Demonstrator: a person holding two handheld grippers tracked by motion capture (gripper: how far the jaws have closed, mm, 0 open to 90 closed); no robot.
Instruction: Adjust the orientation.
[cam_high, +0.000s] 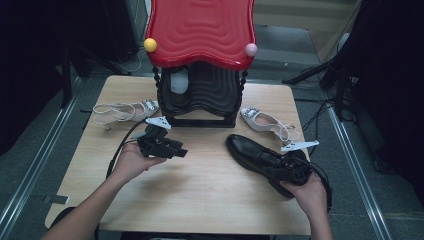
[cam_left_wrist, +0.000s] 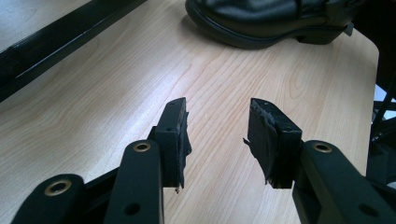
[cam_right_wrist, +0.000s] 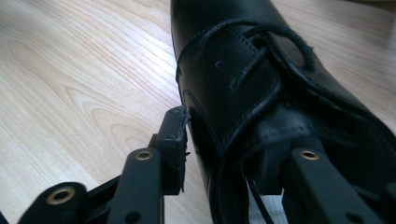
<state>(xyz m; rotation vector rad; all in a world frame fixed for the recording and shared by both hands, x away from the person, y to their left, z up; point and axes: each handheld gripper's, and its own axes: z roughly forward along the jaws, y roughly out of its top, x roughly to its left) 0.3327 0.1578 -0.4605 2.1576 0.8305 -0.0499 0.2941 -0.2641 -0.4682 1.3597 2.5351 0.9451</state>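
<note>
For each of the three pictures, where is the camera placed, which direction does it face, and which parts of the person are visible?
High view: above the person's side, facing forward and down on the wooden table; both forearms, left gripper and right gripper show.
Left gripper view: on the left gripper, facing across the table; its open jaws show.
Right gripper view: on the right gripper, facing the black shoe; one jaw outside the shoe's side, the other in its opening.
Shared: all views show the shoe and the table.

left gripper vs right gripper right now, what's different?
The left gripper stands open over bare table, nothing between its jaws; the right gripper straddles the side wall of the black lace-up shoe at its opening, one jaw outside, one inside. The left gripper sits near the table's middle, the right gripper by the right edge. Both are hand-held, black and two-jawed.
</note>
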